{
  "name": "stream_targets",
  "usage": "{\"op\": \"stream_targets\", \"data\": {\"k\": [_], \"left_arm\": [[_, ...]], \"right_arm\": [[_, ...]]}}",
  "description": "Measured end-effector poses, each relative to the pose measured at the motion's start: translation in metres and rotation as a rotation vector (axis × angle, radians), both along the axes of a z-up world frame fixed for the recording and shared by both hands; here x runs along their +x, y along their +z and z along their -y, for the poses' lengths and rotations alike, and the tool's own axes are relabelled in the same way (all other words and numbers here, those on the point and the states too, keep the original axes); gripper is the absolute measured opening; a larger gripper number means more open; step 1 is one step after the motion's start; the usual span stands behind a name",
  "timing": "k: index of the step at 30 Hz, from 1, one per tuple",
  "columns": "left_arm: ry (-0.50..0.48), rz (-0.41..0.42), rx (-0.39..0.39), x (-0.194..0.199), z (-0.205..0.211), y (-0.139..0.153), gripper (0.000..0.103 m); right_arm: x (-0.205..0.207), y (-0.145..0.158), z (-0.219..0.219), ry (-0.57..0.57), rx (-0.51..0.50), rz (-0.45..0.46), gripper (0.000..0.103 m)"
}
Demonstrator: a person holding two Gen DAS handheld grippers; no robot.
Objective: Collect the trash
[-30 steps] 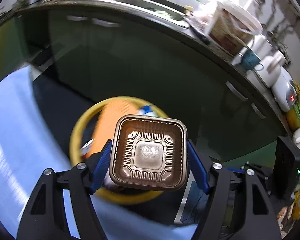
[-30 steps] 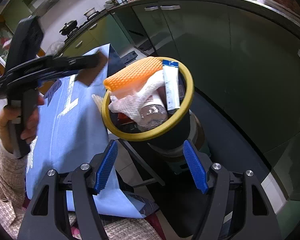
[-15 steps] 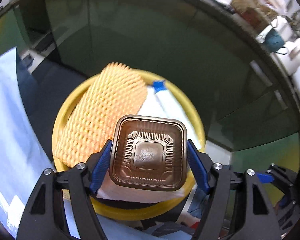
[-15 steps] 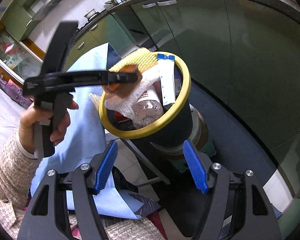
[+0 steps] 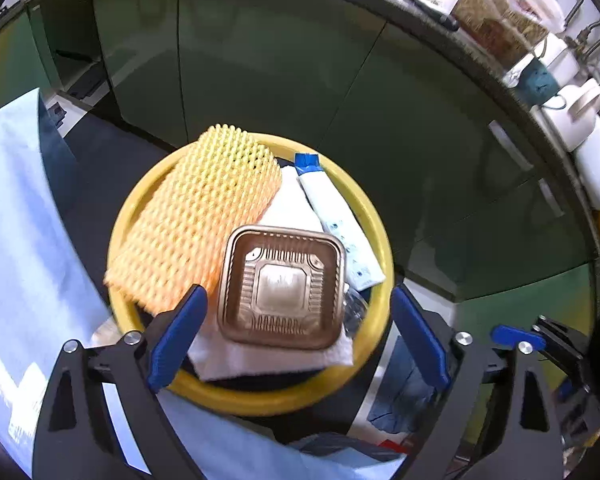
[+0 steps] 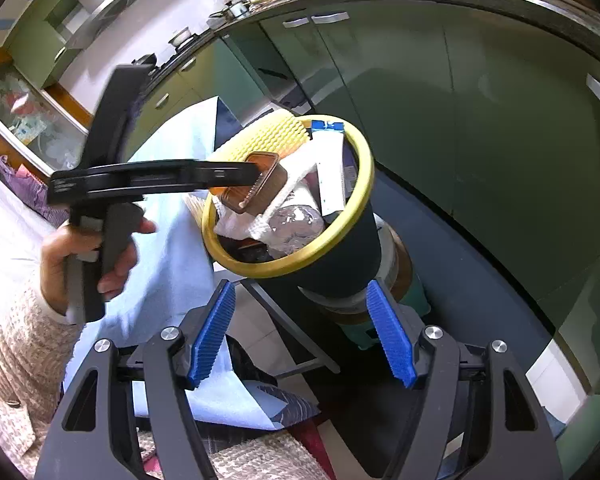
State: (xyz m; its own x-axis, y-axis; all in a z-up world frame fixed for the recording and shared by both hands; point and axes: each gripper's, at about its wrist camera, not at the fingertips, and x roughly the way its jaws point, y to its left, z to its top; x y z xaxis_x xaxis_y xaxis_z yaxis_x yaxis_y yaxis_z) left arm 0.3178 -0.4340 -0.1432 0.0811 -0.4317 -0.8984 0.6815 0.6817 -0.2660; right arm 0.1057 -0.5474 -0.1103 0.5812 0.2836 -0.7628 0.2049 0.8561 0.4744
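Note:
A brown ribbed plastic tray (image 5: pixel 282 288) lies tilted on white tissue (image 5: pixel 260 360) at the top of a dark bin with a yellow rim (image 5: pixel 252 400). My left gripper (image 5: pixel 298 294) hovers just over it. Its jaws are opening, and both blue pads stand clear of the tray's sides. In the right wrist view the tray (image 6: pixel 256 190) sits at the tip of the left gripper (image 6: pixel 252 170), over the bin rim (image 6: pixel 340 240). An orange foam net (image 5: pixel 196 220) and a white tube (image 5: pixel 340 216) also fill the bin. My right gripper (image 6: pixel 300 292) is open and empty, short of the bin.
Green cabinet doors (image 5: pixel 268 64) stand close behind the bin. A pale blue cloth (image 5: pixel 16 240) covers the surface to the left. A hand in a knit sleeve (image 6: pixel 84 248) holds the left gripper. Appliances (image 5: pixel 580 128) crowd the counter at the right.
The left gripper sank over the bin, and its jaws spread off the brown tray, which now rests on the trash. The right gripper kept still.

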Motion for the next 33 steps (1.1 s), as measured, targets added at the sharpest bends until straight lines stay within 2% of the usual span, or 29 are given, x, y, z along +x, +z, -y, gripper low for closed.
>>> {"op": "stream_targets", "data": {"k": [5, 8, 11, 13, 16, 19, 23, 28, 29, 33], "left_arm": [[0.006, 0.040, -0.065, -0.024, -0.031, 0.034, 0.091], [0.026, 0.133, -0.134, -0.053, -0.067, 0.067, 0.091], [0.085, 0.294, -0.184, -0.090, -0.117, 0.104, 0.096], [0.148, 0.431, -0.220, -0.121, -0.159, 0.127, 0.096], [0.227, 0.574, -0.236, -0.159, -0.210, 0.148, 0.096], [0.314, 0.655, -0.207, -0.191, -0.254, 0.152, 0.096], [0.420, 0.684, -0.207, -0.223, -0.304, 0.148, 0.096], [0.531, 0.699, -0.195, -0.255, -0.359, 0.141, 0.096], [0.563, 0.711, -0.179, -0.263, -0.369, 0.141, 0.096], [0.686, 0.774, -0.109, -0.290, -0.404, 0.145, 0.096]], "right_arm": [[-0.007, 0.000, -0.006, 0.001, 0.010, 0.004, 0.069], [-0.012, 0.002, -0.016, 0.016, 0.008, 0.014, 0.069], [-0.015, 0.009, -0.037, 0.058, -0.016, 0.038, 0.071], [-0.016, 0.015, -0.053, 0.084, -0.042, 0.055, 0.075], [-0.017, 0.025, -0.077, 0.124, -0.081, 0.082, 0.076], [-0.019, 0.036, -0.105, 0.169, -0.113, 0.117, 0.079], [-0.026, 0.053, -0.145, 0.223, -0.190, 0.149, 0.083], [-0.048, 0.084, -0.190, 0.287, -0.278, 0.231, 0.094], [-0.053, 0.089, -0.195, 0.290, -0.288, 0.244, 0.098], [-0.076, 0.111, -0.223, 0.290, -0.356, 0.304, 0.098]]}}
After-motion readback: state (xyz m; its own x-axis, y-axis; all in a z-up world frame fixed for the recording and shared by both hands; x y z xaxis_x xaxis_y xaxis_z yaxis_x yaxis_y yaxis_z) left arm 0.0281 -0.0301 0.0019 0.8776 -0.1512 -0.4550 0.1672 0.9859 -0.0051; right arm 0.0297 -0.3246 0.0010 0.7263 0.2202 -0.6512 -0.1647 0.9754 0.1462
